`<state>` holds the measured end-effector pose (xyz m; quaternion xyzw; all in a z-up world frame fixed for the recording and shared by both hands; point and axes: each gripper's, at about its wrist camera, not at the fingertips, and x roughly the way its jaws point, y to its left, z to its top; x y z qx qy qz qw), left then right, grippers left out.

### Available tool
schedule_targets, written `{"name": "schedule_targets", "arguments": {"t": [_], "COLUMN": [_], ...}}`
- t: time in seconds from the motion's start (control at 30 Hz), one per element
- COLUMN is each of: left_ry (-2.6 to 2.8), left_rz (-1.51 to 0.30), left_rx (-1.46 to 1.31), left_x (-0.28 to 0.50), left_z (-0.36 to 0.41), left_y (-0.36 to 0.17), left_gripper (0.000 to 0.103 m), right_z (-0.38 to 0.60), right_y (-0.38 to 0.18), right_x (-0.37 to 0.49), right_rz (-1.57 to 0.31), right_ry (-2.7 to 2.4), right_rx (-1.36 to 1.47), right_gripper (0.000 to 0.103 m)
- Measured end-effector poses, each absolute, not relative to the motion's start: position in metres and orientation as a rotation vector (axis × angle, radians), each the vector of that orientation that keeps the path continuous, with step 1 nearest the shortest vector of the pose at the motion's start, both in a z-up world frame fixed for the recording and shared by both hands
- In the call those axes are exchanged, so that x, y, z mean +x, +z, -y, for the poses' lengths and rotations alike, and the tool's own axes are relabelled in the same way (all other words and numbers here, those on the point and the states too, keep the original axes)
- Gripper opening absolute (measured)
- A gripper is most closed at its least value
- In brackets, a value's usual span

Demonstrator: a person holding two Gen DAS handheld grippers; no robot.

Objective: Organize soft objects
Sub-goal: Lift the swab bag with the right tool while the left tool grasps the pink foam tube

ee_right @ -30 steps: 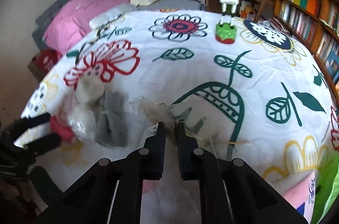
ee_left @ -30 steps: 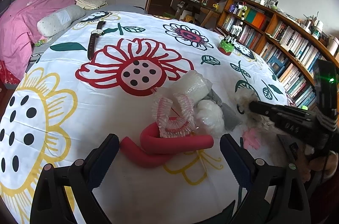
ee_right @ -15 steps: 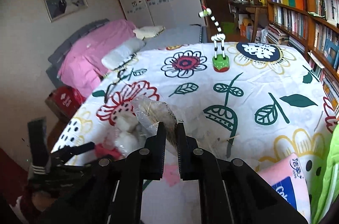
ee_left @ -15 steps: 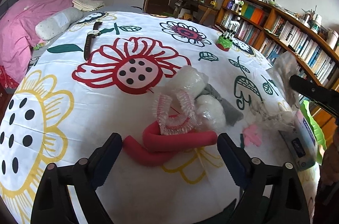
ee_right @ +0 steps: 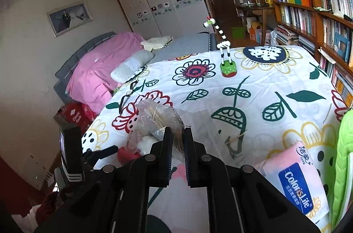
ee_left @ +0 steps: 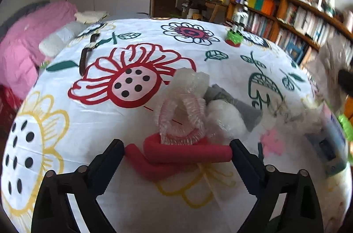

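Clear plastic bag pinched, right tongs

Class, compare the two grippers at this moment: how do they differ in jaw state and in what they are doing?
The left gripper is open wide and holds nothing; the right gripper is shut on a clear plastic bag. The left sits low, its fingers either side of the red foam tube on the cloth; the right is raised above the flowered cloth, the bag lifted with it. Both are black and two-fingered.
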<state>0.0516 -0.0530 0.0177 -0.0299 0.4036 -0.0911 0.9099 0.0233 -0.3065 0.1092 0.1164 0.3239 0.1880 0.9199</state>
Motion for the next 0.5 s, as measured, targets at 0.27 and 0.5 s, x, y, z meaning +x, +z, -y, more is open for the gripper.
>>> {"name": "schedule_targets", "arguments": {"t": [0.27, 0.5], "left_ry": [-0.212, -0.235], "left_rz": [-0.824, -0.818], "left_rx": [-0.001, -0.005], "left_x": [0.033, 0.011], "left_z": [0.054, 0.050], "left_y": [0.024, 0.039], "left_gripper": [0.073, 0.073], "right_z": [0.320, 0.328], "right_y": [0.113, 0.115], "right_x": [0.013, 0.000], "right_rz": [-0.643, -0.628], "right_ry": [0.369, 0.356], "right_rx": [0.274, 0.287], "right_gripper": [0.010, 0.010]}}
